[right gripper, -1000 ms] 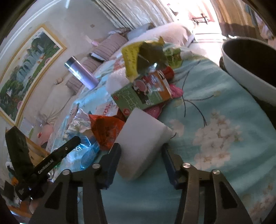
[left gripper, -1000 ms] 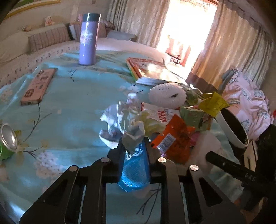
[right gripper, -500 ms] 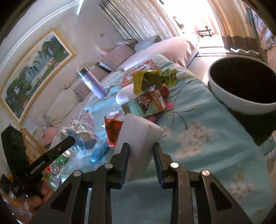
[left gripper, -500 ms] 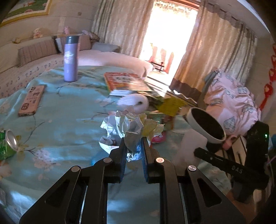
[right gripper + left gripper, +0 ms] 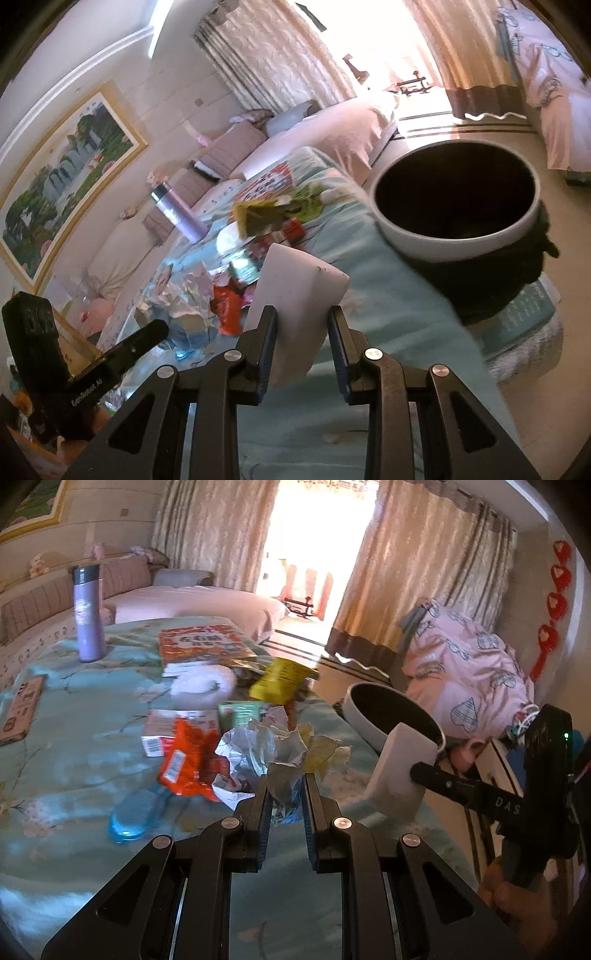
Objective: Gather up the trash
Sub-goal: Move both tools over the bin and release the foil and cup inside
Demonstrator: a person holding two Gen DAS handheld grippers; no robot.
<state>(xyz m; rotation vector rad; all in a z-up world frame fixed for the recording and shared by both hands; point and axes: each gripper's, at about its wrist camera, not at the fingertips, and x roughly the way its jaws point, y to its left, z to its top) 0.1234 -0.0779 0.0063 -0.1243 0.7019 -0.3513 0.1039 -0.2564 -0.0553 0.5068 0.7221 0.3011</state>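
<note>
My left gripper (image 5: 285,786) is shut on a wad of crumpled paper (image 5: 273,749), lifted above the blue flowered tablecloth (image 5: 74,746). My right gripper (image 5: 301,325) is shut on a white foam block (image 5: 295,291), also seen in the left wrist view (image 5: 400,768), held up close to the white-rimmed trash bin (image 5: 458,206) that stands beside the table edge (image 5: 384,716). On the table lie an orange wrapper (image 5: 188,760), a blue plastic piece (image 5: 136,812), a yellow packet (image 5: 280,679) and a small carton (image 5: 166,731).
A purple flask (image 5: 88,613), a book (image 5: 203,642), a white round pad (image 5: 203,686) and a flat brown box (image 5: 22,709) are on the table. A sofa (image 5: 184,598) lies behind and pink bedding (image 5: 469,679) is beside the bin.
Both grippers have risen and moved right toward the bin. The left one lifted the crumpled paper off the pile, leaving the blue piece on the table. The right one closed on the foam block and lifted it.
</note>
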